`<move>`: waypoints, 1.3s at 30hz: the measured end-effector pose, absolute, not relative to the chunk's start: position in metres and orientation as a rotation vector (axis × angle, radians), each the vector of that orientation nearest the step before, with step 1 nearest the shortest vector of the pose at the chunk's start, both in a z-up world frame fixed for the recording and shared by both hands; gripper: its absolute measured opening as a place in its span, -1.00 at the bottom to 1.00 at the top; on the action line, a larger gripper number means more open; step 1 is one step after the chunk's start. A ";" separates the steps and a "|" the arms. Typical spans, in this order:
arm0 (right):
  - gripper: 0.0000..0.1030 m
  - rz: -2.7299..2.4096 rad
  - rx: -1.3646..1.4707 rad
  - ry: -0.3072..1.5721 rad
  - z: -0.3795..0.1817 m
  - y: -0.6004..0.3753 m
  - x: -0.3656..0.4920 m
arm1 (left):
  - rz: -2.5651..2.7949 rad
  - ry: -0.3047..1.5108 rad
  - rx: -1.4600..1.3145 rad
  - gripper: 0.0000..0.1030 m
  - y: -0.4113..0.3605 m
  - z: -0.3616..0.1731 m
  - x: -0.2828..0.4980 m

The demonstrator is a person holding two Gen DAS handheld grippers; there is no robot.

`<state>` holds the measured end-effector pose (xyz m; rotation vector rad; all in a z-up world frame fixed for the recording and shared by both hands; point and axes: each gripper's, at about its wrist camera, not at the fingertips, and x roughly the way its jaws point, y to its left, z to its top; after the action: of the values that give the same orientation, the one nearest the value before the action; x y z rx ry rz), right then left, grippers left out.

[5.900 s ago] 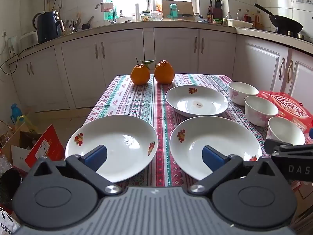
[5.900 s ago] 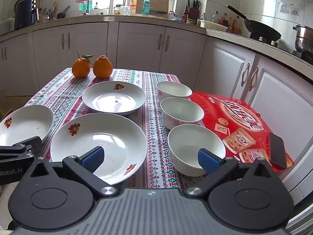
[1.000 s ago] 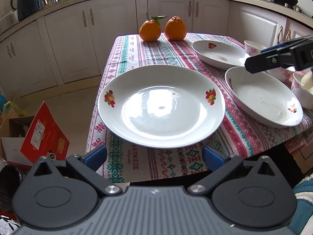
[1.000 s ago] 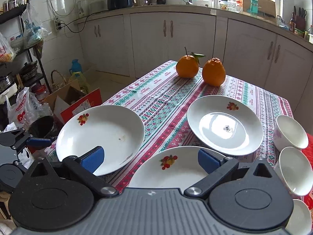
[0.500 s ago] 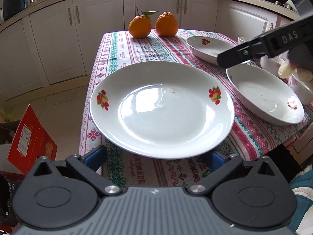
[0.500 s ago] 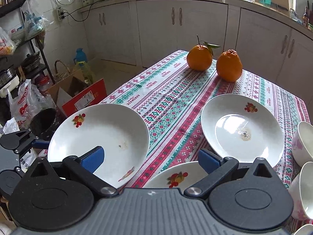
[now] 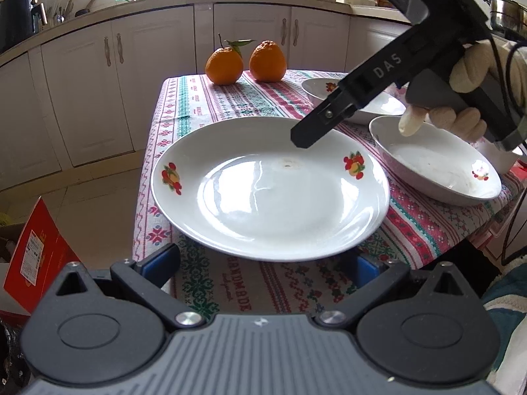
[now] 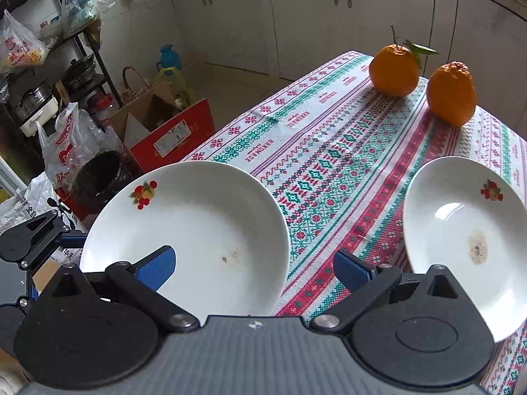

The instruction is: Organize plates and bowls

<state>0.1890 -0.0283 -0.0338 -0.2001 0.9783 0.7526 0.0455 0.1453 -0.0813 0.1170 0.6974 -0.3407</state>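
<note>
1. The left gripper (image 7: 268, 263) sits low at the near edge of the bench (image 7: 210, 105), its jaws spread wide. The blue pads (image 7: 161, 258) lie below and to either side of the near rim of a large plate (image 7: 270, 191); the right pad is mostly hidden under that rim. Whether the pads touch the plate cannot be told.
2. The large plate is white with a fruit motif on its left and right rims. It lies at the front left corner of the bench and overhangs the front edge a little.
3. The right gripper (image 8: 253, 268) hovers above the same plate (image 8: 197, 227), jaws also wide and holding nothing. In its own view the left blue pad (image 8: 154, 268) overlaps the plate's bowl, while the right pad lies over the patterned tablecloth (image 8: 329, 151).
4. From the left wrist view, one black finger of the right gripper (image 7: 329, 115) slants down over the plate's far right rim — held by a gloved hand (image 7: 461, 98).
5. A second plate (image 7: 434, 161) lies just right of the first, their rims close but apart. A third plate (image 8: 461, 237) lies further back — a brown stain marks its middle.
6. Two oranges (image 7: 245, 62) stand side by side at the far end of the bench, the left one with a stalk and leaf.
7. On the floor left of the bench are a red carton (image 8: 171, 138), a black bin (image 8: 98, 174) and plastic bags (image 8: 69, 135).
</note>
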 end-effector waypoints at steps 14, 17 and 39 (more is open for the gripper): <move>1.00 0.861 -0.205 1.112 -0.054 -0.006 0.213 | -0.382 0.721 0.138 1.00 0.147 -0.078 0.054; 1.00 0.865 -0.217 1.114 -0.054 -0.003 0.215 | -0.394 0.720 0.142 1.00 0.147 -0.078 0.055; 0.56 1.008 -0.215 1.109 -0.049 0.008 0.241 | -0.463 0.742 0.179 0.99 0.149 -0.075 0.065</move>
<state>0.2413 0.0085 -0.0489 -0.2152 1.1089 1.0078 0.0650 0.1491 -0.0754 0.1789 0.7419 -0.4630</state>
